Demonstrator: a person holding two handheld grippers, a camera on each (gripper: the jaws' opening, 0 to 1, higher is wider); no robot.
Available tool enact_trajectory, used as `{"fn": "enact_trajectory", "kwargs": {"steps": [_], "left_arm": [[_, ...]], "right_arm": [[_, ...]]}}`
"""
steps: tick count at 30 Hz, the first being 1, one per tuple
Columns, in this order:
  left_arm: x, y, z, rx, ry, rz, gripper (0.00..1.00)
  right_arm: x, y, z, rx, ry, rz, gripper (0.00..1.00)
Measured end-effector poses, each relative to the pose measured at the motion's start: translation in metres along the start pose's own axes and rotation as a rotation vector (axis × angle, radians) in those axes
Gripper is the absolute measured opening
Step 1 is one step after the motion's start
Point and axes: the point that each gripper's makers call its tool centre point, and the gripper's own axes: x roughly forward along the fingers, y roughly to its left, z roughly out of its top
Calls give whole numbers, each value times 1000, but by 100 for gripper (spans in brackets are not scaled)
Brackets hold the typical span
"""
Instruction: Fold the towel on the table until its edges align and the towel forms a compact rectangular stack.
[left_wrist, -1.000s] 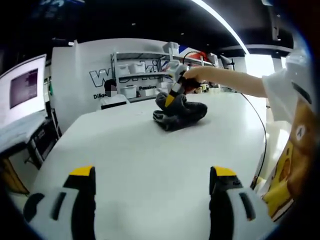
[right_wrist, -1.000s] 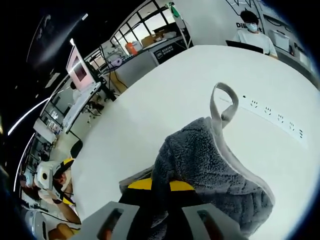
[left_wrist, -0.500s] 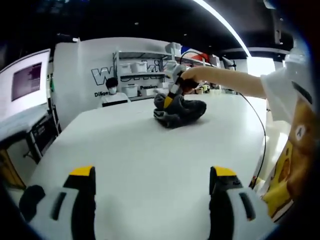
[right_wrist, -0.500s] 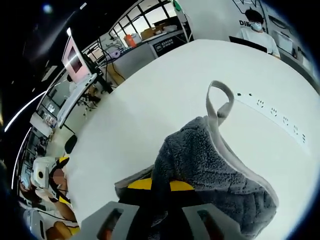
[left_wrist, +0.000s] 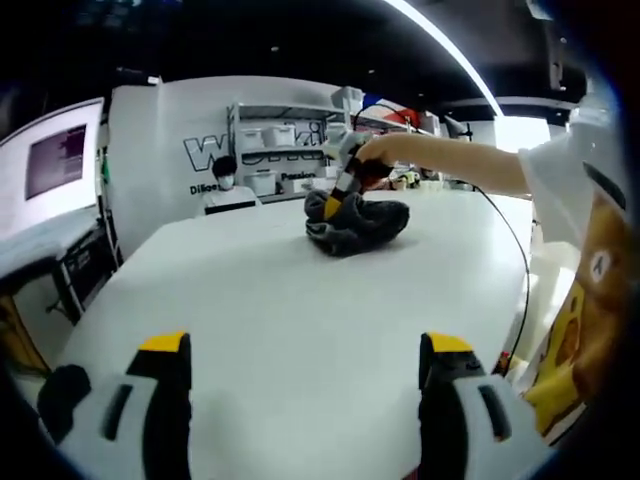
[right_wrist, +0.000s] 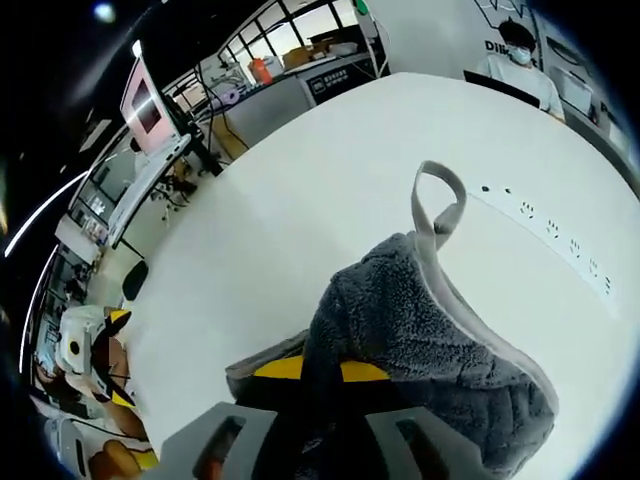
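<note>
Left gripper view: the left tool (left_wrist: 305, 400) waits wide open, low over the near edge of the white desk (left_wrist: 270, 300). Farther right, toward the far edge, the right tool (left_wrist: 343, 186) pinches the grey towel (left_wrist: 352, 220), a crumpled heap. Little has changed since a second ago, so folding has barely begun.

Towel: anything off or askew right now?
Yes. The towel is a crumpled heap, not flat, edges unaligned, its hanging loop sticking up. The right gripper is shut on a bunched part; the left gripper is open, far away across the table.
</note>
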Motion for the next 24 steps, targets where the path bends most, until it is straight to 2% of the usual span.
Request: {"fn": "enact_trajectory", "kwargs": {"steps": [10, 16, 19, 24], "left_arm": [[-4, 0, 1, 1, -5, 7, 99], [-5, 0, 0, 0, -8, 5, 99], [-6, 1, -1, -2, -10, 8, 99], [-6, 1, -1, -5, -11, 7, 99]], "right_arm": [[-4, 8, 0, 1, -14, 19, 15], [-6, 16, 3, -2, -21, 53, 24], [-8, 24, 2, -35, -21, 81, 33], [-16, 37, 6, -122, -45, 97, 44]]}}
